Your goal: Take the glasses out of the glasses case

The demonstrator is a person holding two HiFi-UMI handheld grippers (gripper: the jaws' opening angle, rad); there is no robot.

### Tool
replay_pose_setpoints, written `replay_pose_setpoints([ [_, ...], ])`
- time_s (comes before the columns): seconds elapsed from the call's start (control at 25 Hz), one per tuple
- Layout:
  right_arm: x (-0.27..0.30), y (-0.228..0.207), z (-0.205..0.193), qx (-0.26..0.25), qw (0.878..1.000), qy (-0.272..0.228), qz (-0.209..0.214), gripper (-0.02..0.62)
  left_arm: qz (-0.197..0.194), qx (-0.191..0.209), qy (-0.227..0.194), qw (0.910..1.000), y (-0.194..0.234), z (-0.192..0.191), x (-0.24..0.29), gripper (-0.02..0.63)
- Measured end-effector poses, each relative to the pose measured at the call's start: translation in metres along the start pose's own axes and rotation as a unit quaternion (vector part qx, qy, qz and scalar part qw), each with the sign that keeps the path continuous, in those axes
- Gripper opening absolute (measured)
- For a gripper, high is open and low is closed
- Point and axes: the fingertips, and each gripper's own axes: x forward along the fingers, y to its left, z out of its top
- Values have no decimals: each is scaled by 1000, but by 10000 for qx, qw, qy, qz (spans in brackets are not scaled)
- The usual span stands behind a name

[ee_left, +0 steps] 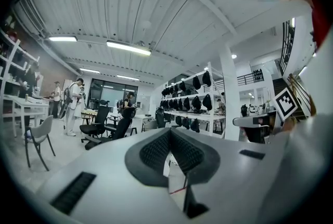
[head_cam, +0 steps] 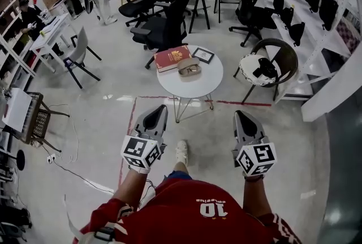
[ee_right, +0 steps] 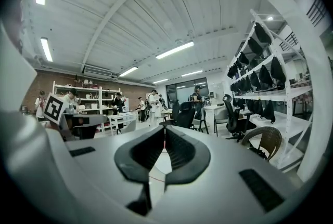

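While the glasses case [head_cam: 189, 68] lies crosswise on the round table [head_cam: 198, 89] at upper centre, your left gripper [head_cam: 158, 114] hangs nearer below it than your right gripper [head_cam: 242, 116]; both jaws are pressed together, empty.

Saw a tan glasses case [head_cam: 189, 69] far ahead, lying near the middle of the round white table [head_cam: 169, 85]. Looked small and oblong, long side running left to right, lid seemingly raised toward the far side. Made out a darker shape in the opening, apparently the glasses [head_cam: 190, 71], not yet taken out; could not tell frame or lenses at that size. Lay just right of a red book [head_cam: 172, 58], contact with it unclear, and nearer than a small dark picture frame [head_cam: 203, 55], apart from that.
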Motion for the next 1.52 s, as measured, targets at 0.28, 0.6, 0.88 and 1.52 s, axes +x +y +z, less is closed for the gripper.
replay_pose_setpoints([
  [0.28, 54, -18, 17, 4, 10000, 82, 35, 18, 21, -33, 14, 10000, 34, 14, 47, 9],
  [0.6, 117, -37, 36, 61, 9999, 70, 59, 18, 28, 18, 102, 9999, 74, 28, 94, 9],
  [0.88, 166, -41, 53, 50, 10000, 53, 7, 18, -72, -4, 22, 10000, 114, 42, 132, 8],
  [1.52, 277, -42, 85, -177, 9998, 4, -97, 18, -190, -164, -172, 9995, 207, 58, 204, 8],
])
